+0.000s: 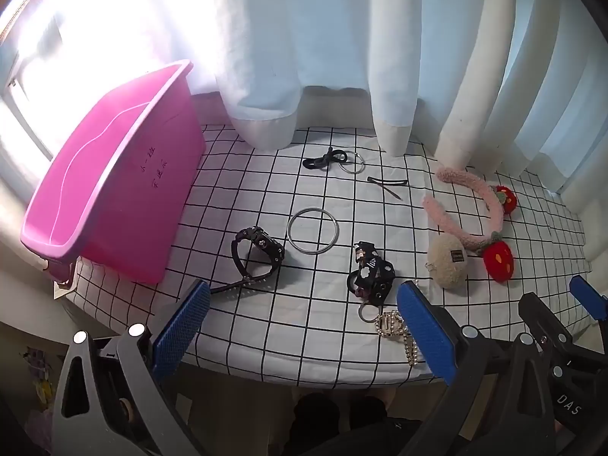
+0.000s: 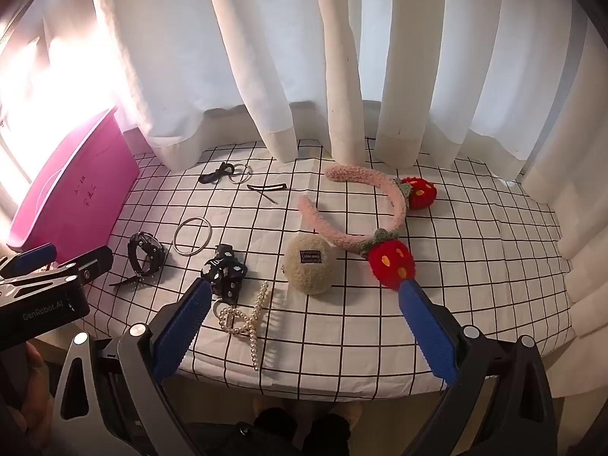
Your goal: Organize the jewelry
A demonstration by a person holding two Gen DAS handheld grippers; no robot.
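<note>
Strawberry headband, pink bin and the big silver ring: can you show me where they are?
strawberry headband (image 2: 395, 211): right wrist view, on the fuzzy pink band.
pink bin (image 1: 152, 205): left wrist view, on its outer side wall.
big silver ring (image 1: 290, 233): left wrist view, on its left rim.

Bin (image 1: 114, 197) stands left on the table (image 1: 304, 334); headband (image 1: 471, 209) lies right.

black-framed left claw (image 1: 304, 326) and right claw (image 2: 304, 326), blue ribbed pads, silver rivets, white lettering
</note>
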